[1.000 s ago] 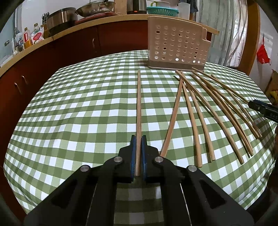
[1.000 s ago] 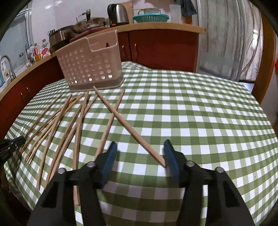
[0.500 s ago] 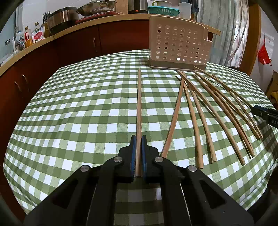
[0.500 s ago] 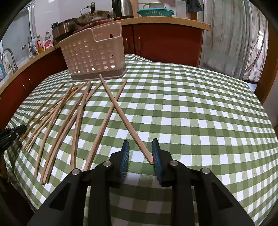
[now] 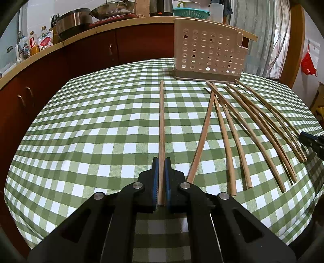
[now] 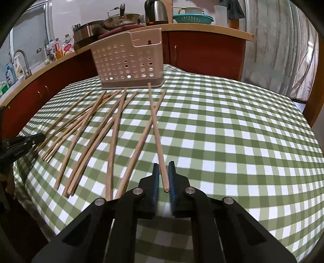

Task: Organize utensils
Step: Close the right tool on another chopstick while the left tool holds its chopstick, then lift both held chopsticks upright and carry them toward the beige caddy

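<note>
Two chopsticks are now held, one (image 5: 161, 121) pinched in the left gripper (image 5: 161, 178), another (image 6: 157, 129) newly closed upon by the right gripper (image 6: 163, 182), whose jaws were wide a second ago, ready for the perforated holder (image 6: 129, 64) at upper centre.

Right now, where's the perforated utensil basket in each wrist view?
Left wrist: utensil basket upper right of centre, at the table's far edge, behind the loose chopsticks.
Right wrist: basket upper left of centre.
Shared landmark: teal colander on the counter.
</note>
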Motion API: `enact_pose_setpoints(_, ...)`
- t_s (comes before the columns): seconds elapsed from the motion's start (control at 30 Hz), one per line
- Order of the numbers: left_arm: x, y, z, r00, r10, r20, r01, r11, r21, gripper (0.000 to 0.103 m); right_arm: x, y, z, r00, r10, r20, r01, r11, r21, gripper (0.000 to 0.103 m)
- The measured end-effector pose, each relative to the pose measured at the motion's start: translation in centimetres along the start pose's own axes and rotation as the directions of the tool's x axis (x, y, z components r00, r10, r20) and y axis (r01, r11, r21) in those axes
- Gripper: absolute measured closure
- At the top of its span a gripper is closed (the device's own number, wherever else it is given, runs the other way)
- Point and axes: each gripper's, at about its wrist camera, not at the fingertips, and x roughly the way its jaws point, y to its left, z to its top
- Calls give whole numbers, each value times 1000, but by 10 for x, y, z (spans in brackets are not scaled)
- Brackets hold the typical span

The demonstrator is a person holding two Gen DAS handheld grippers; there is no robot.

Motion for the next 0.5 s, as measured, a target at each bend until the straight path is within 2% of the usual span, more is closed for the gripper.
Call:
enact_pose_setpoints(0.07,0,0,0,1000,-1,0,1,1000,-1,96,0,1,-2,1000,6,13,-6,1000,7,91)
enact_pose_setpoints(0.13,0,0,0,1000,-1,0,1,1000,-1,96,1,1,-3,1000,3,24,-4,1000,9,85)
enact_pose_setpoints(0.27,0,0,0,1000,0,1,0,1000,1,96,1,2,-4,999,4,42,-4,1000,16,85)
enact_pose_setpoints(0.43,1,-1,0,1000,2,4,-2,1000,1,96,-2,6,-9,998,22,59,-23,1000,14,95)
enact_pose_setpoints(0.5,0,-1,0,1000,3,6,-3,1000,1,96,-4,8,-10,998,22,61,-22,1000,11,96)
